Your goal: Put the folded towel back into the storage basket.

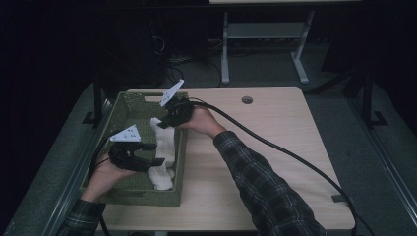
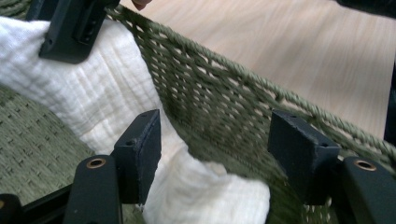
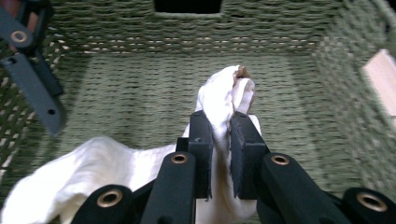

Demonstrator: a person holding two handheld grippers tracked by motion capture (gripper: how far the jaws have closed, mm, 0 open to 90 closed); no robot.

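Your right gripper (image 3: pixel 219 154) is pinching the white cloth (image 1: pixel 162 147) tight. A fold of the cloth sticks up between its two jaws, and the rest hangs down and trails off to the side into the green basket (image 1: pixel 114 115). Your left gripper (image 2: pixel 215 158) has its jaws wide apart, and nothing is squeezed between them. The cloth lies just under and beside one jaw, and the basket's woven wall (image 2: pixel 219 98) sits close behind the other jaw.

It looks like you are laying the cloth down in the basket, with one end already let go. To do this well, keep the right jaws pinched while you lower that end. Bring it down until the cloth below the jaws rests on the basket floor (image 3: pixel 140 93). Then let the jaws come apart, and lift straight up so the fold does not catch on them.

Move your left gripper away gently. Watch the jaw near the wall, because it could snag the weave. Don't drag the cloth lying under the other jaw.
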